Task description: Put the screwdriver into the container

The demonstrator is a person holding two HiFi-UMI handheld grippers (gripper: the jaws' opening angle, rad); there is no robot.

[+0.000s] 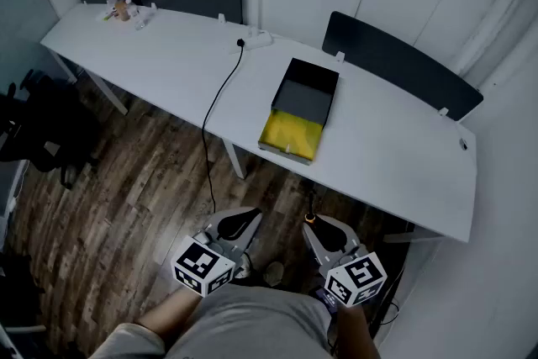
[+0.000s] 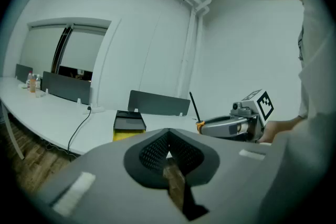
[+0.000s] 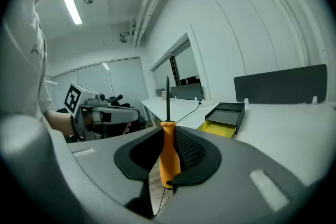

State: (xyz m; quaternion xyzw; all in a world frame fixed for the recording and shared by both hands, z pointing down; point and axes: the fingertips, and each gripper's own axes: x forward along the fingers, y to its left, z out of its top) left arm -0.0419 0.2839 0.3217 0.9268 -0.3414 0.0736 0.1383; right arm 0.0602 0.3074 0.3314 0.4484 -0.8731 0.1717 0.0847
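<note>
My right gripper (image 1: 314,223) is shut on the screwdriver (image 3: 169,152): the orange handle sits between the pads and the thin dark shaft (image 3: 168,98) points up and forward. It hangs over the wooden floor, short of the white table's (image 1: 395,164) front edge. The container (image 1: 300,108), a black box with a yellow near part, lies on the table ahead of both grippers, and also shows as the container (image 3: 224,118) in the right gripper view. My left gripper (image 1: 242,224) is beside the right one, shut with nothing in it. From the left gripper view I see the right gripper (image 2: 201,125) carrying the screwdriver.
A black cable (image 1: 220,101) runs from a white adapter (image 1: 257,39) over the table's edge to the floor. Small bottles (image 1: 122,10) stand at the far left end. Dark panels (image 1: 402,63) line the table's back. A black chair (image 1: 38,134) is at left.
</note>
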